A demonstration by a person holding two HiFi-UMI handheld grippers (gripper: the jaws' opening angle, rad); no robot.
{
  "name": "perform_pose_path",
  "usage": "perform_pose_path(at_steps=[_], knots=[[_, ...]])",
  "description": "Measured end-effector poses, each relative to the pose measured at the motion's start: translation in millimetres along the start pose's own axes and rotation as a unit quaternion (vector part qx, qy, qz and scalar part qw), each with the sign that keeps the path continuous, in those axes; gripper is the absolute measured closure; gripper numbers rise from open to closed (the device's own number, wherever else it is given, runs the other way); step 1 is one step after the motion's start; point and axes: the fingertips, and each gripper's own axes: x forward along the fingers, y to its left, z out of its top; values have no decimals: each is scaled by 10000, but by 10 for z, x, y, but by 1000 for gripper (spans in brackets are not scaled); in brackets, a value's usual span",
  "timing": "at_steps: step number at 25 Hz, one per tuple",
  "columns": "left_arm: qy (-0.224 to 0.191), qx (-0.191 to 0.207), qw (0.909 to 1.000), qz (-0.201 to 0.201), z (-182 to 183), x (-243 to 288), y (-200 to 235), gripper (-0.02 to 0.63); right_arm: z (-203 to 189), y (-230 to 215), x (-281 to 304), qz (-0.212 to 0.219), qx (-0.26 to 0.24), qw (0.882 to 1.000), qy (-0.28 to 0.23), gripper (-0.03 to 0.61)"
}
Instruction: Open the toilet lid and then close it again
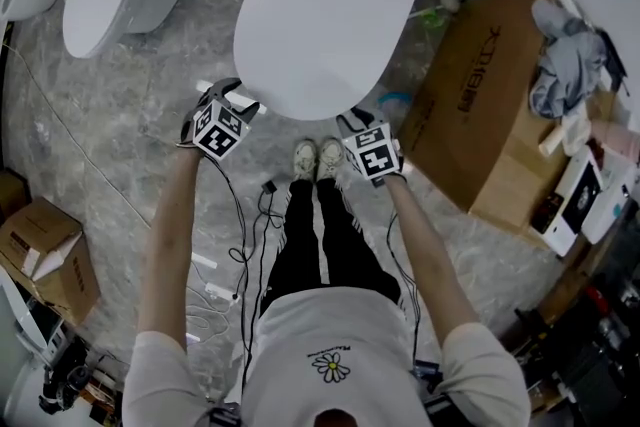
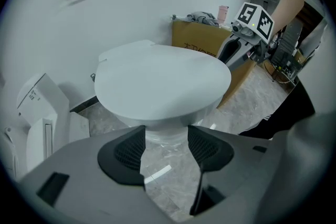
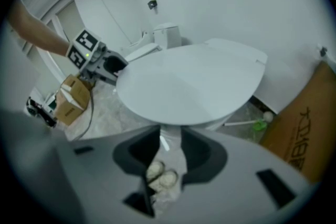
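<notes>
Toilet lid (image 1: 330,5): lying shut, rim just ahead of both fingers (image 2: 128,152), long axis running away.
Left gripper (image 2: 166,131): standing spread, empty.
Right gripper (image 3: 169,134): standing parted, empty.

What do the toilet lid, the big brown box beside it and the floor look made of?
Toilet lid: probably hard plastic, smooth white with a soft sheen and a thin edge; ceramic can't be excluded.
Brown box: cardboard, matte, with creased edges and printed lettering.
Floor: veined grey marble or marble-look tile, slightly glossy.
</notes>
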Motion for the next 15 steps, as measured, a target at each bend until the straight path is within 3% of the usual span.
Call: perform_pose_path(at_steps=[15], knots=[[246, -200, 9990, -310, -427, 623, -51, 351, -405, -53, 593, -83, 182, 9989, 427, 436]])
